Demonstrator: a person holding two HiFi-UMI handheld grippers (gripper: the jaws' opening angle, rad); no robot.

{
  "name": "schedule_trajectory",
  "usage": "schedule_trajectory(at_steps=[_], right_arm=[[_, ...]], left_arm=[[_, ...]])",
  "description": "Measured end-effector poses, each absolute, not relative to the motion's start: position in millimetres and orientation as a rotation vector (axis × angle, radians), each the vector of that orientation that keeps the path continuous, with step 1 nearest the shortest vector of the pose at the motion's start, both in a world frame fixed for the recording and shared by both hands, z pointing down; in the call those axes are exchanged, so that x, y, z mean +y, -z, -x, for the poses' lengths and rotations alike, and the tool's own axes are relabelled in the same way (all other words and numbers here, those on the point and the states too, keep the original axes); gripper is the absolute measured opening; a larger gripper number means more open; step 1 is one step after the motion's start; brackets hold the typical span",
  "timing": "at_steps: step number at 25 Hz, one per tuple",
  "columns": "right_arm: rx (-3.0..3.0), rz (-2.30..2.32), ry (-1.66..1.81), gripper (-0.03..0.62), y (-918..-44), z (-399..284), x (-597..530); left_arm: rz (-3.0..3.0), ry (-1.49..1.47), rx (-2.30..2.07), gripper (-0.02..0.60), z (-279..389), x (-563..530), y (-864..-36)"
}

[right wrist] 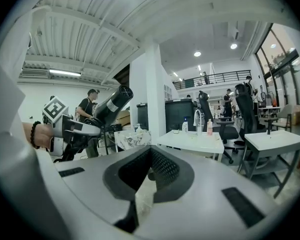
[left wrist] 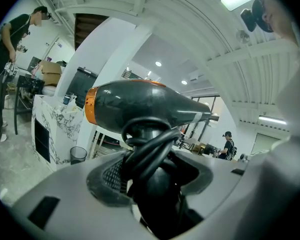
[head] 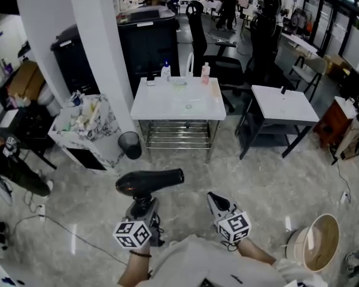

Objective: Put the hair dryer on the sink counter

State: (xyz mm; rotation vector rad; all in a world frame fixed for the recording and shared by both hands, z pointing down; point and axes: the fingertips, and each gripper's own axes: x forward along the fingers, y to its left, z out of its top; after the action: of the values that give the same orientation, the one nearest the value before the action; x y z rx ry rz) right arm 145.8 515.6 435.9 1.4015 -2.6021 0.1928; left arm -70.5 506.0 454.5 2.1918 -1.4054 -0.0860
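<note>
A black hair dryer (head: 149, 181) with an orange ring at its rear hangs in the air over the floor, its nozzle pointing right. My left gripper (head: 142, 208) is shut on its handle, which has the cord wound round it. In the left gripper view the hair dryer (left wrist: 145, 104) fills the middle above the left gripper (left wrist: 150, 151). My right gripper (head: 217, 203) is beside it on the right, shut and empty. The right gripper view shows the right gripper (right wrist: 150, 156) and the hair dryer (right wrist: 112, 104) at left. The white sink counter (head: 161, 106) stands ahead across the floor, seen too as the counter (right wrist: 190, 141).
Two bottles (head: 166, 72) (head: 205, 72) stand at the counter's back edge. A black bin (head: 130, 144) and a marble-patterned cabinet (head: 87, 130) are left of it, beside a white pillar (head: 102, 40). A second white table (head: 284, 103) is right. A round tub (head: 314, 244) sits near right.
</note>
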Motion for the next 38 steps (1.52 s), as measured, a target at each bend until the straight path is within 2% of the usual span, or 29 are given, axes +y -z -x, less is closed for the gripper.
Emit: schedule_trajectory(at_steps=[20,38], right_arm=[[-2.577,-1.409,-0.182,0.017,-440.6,-79.7,515.5],[-2.597,-1.367,-0.244,0.017,-460.1,-78.9,448.8]], left_arm=[[-2.181,0.085,-1.401,0.253,136.0,505.9,-464.8],[-2.176,0.041,-1.43,0.253,122.2,440.6,-476.2]])
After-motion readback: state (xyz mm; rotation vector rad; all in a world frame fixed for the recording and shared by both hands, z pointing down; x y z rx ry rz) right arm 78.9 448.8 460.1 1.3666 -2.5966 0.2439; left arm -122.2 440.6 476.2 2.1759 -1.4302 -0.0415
